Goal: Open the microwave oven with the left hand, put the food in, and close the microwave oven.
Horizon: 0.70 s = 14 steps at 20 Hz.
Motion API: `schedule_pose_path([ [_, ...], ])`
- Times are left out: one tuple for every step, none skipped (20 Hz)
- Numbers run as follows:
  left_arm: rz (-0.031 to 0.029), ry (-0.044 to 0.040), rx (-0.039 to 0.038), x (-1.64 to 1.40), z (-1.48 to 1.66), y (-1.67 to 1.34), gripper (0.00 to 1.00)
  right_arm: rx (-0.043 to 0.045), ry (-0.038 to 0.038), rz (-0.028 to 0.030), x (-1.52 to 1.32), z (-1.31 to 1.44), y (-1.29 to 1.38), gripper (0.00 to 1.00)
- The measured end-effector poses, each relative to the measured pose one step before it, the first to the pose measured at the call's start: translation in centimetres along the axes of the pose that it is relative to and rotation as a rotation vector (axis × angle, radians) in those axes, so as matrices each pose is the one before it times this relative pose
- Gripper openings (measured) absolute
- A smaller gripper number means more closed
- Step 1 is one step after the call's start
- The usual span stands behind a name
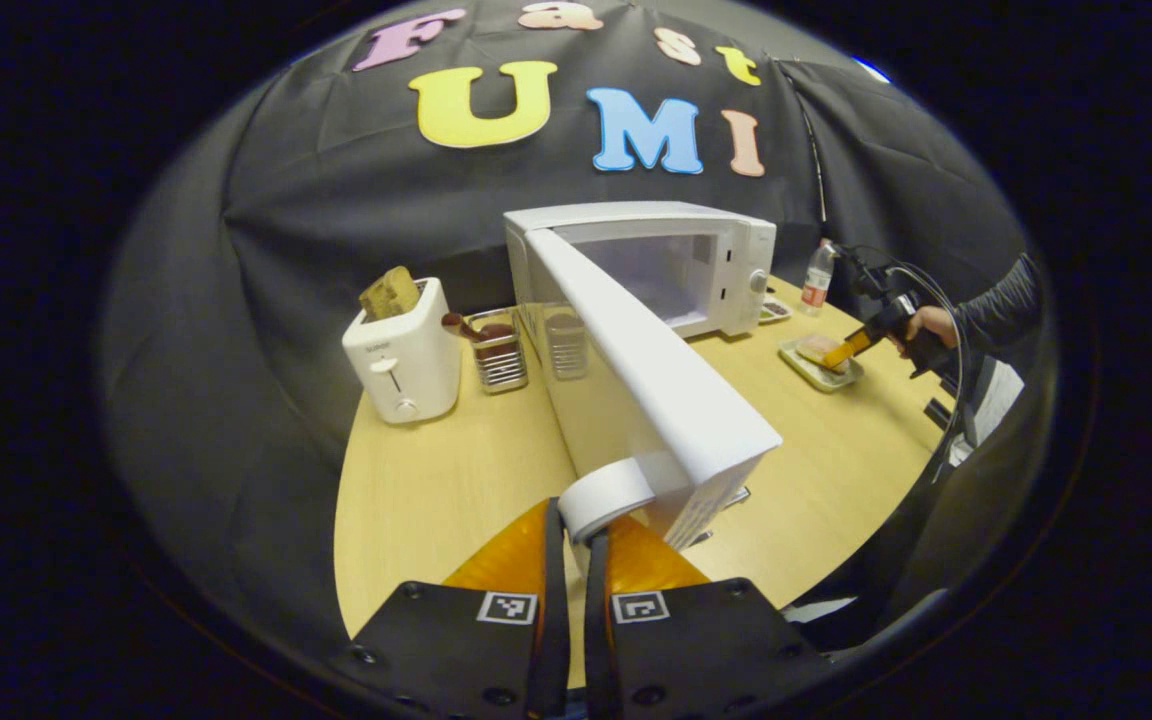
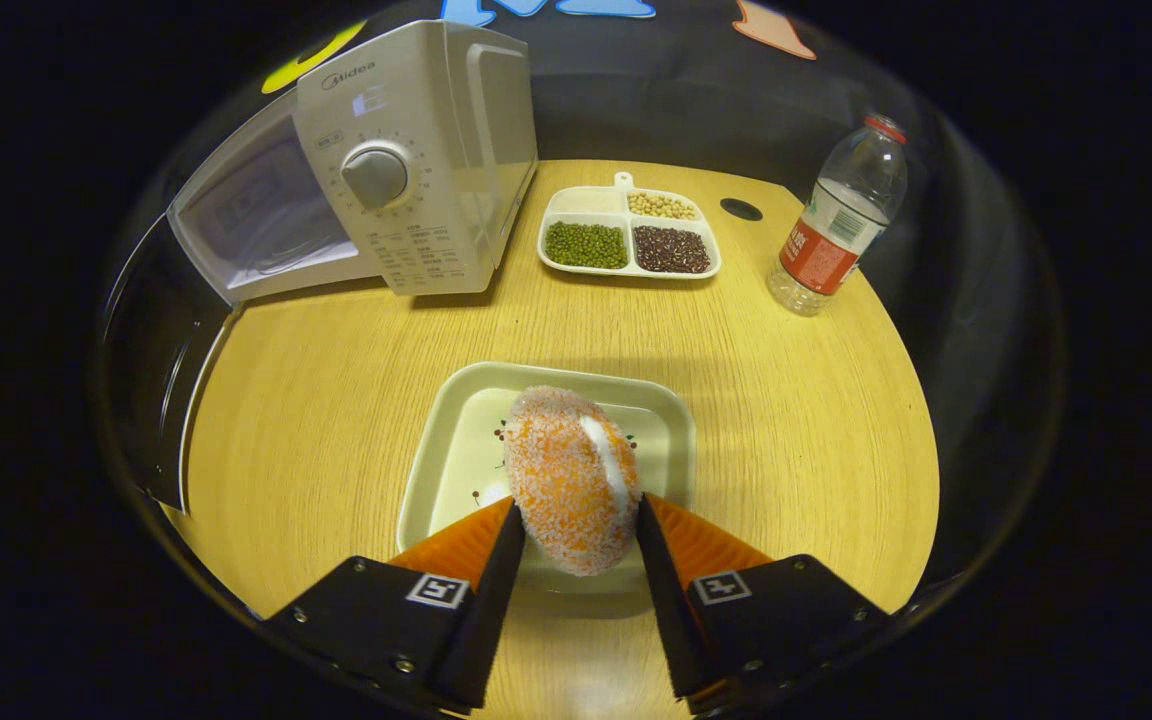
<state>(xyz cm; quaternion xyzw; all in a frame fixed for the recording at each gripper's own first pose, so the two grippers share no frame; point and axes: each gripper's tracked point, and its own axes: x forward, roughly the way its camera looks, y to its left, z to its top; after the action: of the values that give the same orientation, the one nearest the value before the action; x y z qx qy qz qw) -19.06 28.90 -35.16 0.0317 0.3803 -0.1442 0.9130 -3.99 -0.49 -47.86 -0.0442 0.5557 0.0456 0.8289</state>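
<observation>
Gripping door handle (image 1: 604, 497) (door (image 1: 656, 375) wide).

Black tongs (image 1: 576, 535) bodies, square coded markers, round screws; dark grey sleeve (image 1: 1001, 300), looping black cables (image 1: 921, 275).

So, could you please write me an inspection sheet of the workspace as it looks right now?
Surface: wooden table, bare in front of the oven.
Job's things: microwave with its door swung wide open; sugared bun on a pale tray.
Clutter: white toaster holding toast, metal rack, divided dish of beans, water bottle.
Grippers: left gripper shut on the door handle; right gripper, fingers on both sides of the bun, apparently pressing it.
Cables: black cable looping over the right gripper.
Surroundings: black cloth wall; a person's sleeve.
</observation>
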Motion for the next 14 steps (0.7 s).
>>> schedule_pose_path([
  [0.00075, -0.00279, 0.00363, -0.194, -0.008, 0.029, 0.14, -0.00909, -0.00452, -0.00028, -0.119, -0.015, 0.234, 0.65],
  [-0.00088, 0.00095, 0.00833, -0.081, 0.076, -0.079, 0.14, -0.00929, -0.00631, -0.02142, -0.477, -0.008, -0.227, 0.61],
  [-0.00249, -0.00218, 0.00634, 0.119, 0.006, 0.003, 0.14, -0.00707, -0.00780, -0.01370, -0.546, 0.207, -0.145, 0.56],
  [-0.00190, 0.00032, -0.00174, -0.138, -0.074, -0.051, 0.17, -0.00029, -0.00976, 0.00692, -0.467, 0.178, 0.356, 0.57],
  [0.00387, -0.00581, -0.00082, 0.101, 0.071, 0.101, 0.17, -0.00063, -0.00679, 0.00927, -0.509, -0.002, 0.430, 0.56],
  [0.00179, 0.00154, -0.00451, -0.140, 0.071, 0.070, 0.17, -0.00406, -0.00757, 0.00078, -0.510, 0.045, 0.157, 0.57],
  [0.00254, -0.01056, -0.00494, -0.132, -0.200, -0.060, 0.16, -0.00528, -0.00877, 0.00120, -0.544, 0.085, 0.257, 0.57],
  [0.00440, -0.00611, -0.00355, 0.062, 0.147, -0.097, 0.18, -0.00355, -0.00693, 0.00395, -0.523, -0.070, 0.439, 0.56],
  [0.00524, -0.00799, -0.00306, -0.121, -0.140, -0.020, 0.19, -0.00370, -0.00698, 0.00567, -0.529, 0.080, 0.481, 0.56],
  [0.02209, -0.00995, 0.00890, -0.161, 0.145, 0.269, 0.22, -0.00435, -0.00681, 0.00523, -0.492, -0.039, 0.515, 0.57],
  [0.01404, -0.00793, 0.00668, -0.373, 0.143, 0.248, 0.22, -0.00527, -0.00577, 0.00560, -0.503, 0.076, 0.513, 0.56],
  [0.00745, -0.02400, -0.00390, -0.488, 0.386, 0.068, 0.38, -0.00491, -0.00681, 0.00722, -0.517, 0.063, 0.606, 0.56],
  [0.00550, -0.01890, -0.01827, -0.923, 0.148, 0.132, 0.53, -0.00597, -0.00903, 0.00772, -0.526, 0.249, 0.665, 0.56],
  [0.01847, -0.01371, -0.01944, -0.506, 0.300, 0.572, 0.69, -0.00670, -0.01057, 0.00755, -0.508, 0.148, 0.738, 0.56],
])
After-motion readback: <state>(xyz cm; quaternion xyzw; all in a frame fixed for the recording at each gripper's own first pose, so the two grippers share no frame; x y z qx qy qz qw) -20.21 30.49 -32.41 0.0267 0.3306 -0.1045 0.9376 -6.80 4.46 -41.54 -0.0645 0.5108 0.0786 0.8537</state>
